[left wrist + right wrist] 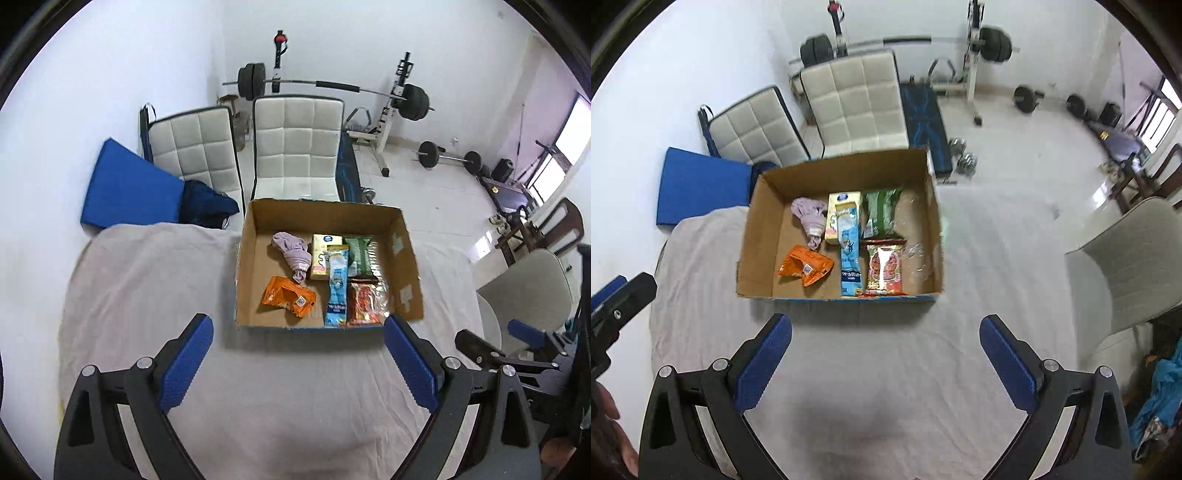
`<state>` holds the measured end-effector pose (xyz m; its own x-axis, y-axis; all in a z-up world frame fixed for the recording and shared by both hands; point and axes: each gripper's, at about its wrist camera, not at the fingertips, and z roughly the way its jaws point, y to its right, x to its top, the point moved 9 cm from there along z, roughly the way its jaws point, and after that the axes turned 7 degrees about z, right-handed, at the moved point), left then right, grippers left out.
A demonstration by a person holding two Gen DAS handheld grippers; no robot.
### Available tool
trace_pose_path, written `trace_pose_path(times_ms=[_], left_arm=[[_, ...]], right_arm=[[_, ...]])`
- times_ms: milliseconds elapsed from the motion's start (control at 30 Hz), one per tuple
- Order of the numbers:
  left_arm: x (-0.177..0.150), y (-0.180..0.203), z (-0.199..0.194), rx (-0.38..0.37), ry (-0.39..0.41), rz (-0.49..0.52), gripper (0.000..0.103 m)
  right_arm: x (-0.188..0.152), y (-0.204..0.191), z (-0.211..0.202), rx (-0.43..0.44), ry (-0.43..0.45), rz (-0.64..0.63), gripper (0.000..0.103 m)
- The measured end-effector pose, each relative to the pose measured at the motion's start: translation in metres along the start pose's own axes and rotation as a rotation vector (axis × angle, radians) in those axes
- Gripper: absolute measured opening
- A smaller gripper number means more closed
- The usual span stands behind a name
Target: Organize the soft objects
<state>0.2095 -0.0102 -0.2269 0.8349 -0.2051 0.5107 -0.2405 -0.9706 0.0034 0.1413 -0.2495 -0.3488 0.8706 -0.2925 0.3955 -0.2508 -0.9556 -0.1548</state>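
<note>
Soft packets (334,284) and cloth (291,256) sit in the box (245,258) — both tongs (297,354) (886,350) gape empty.

White walls, chairs (295,147) (quilted), barbell rack (391,110)

One cardboard box (750,236) holds six soft items: one lilac cloth (809,218), one yellow pack (842,210), one green packet (881,212), one blue sachet (850,264), one orange packet (805,269), one red packet (884,269)

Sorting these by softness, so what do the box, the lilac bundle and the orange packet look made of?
Open brown box: matte corrugated cardboard, judging by its raw cut edges. Knotted lilac bundle: soft fabric, wrinkled and dull. Crumpled orange packet: probably plastic film, creased and slightly glossy.
</note>
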Motion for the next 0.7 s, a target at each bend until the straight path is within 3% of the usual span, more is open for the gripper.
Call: trace_pose_path(times_ms=[367, 700], left_arm=[[-0.023, -0.001, -0.09, -0.015, 0.081, -0.002, 0.095], [-0.044, 0.003, -0.121, -0.034, 0.095, 0.029, 0.095]], right_arm=[[-0.044, -0.018, -0.127, 0.077, 0.111, -0.018, 0.103], [-0.076, -0.018, -0.175, 0.057, 0.134, -0.016, 0.103]])
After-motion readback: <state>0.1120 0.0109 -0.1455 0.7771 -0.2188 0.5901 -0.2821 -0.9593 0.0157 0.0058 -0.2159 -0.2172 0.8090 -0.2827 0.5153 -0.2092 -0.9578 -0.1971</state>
